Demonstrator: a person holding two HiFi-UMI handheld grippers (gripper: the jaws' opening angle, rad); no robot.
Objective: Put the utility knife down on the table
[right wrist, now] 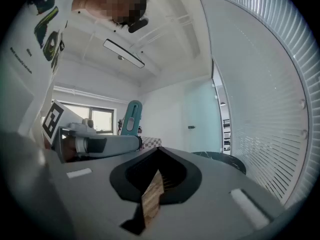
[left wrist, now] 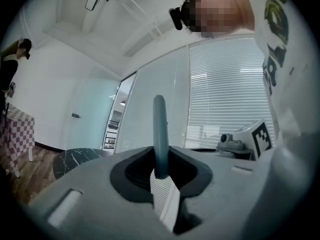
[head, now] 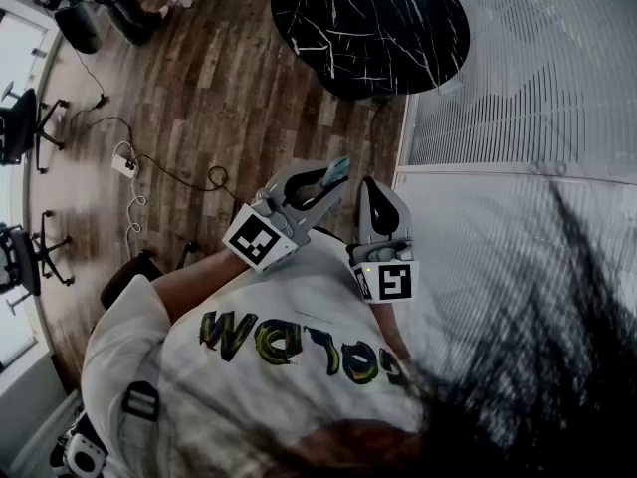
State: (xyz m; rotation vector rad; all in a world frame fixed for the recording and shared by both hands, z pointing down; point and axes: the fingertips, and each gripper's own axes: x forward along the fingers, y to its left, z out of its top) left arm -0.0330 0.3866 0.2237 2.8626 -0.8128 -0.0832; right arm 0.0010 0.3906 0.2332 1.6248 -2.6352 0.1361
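The left gripper (head: 331, 179) pinches the thin teal utility knife (left wrist: 159, 134). The right gripper (right wrist: 157, 179) is squeezed together and empty. Lay the knife gently on the round black marble table (head: 368, 28), top middle.

Utility knife (left wrist: 159, 129): seen edge-on at frame centre; its lower end was sunk in the dark recess between the jaws, and its blade could not be made out.
Table (head: 370, 23): its far rim was cut off by the top edge.
Office chairs (head: 20, 127): cut off by the left edge.
Hair (head: 518, 366): blurred streaks at lower right.
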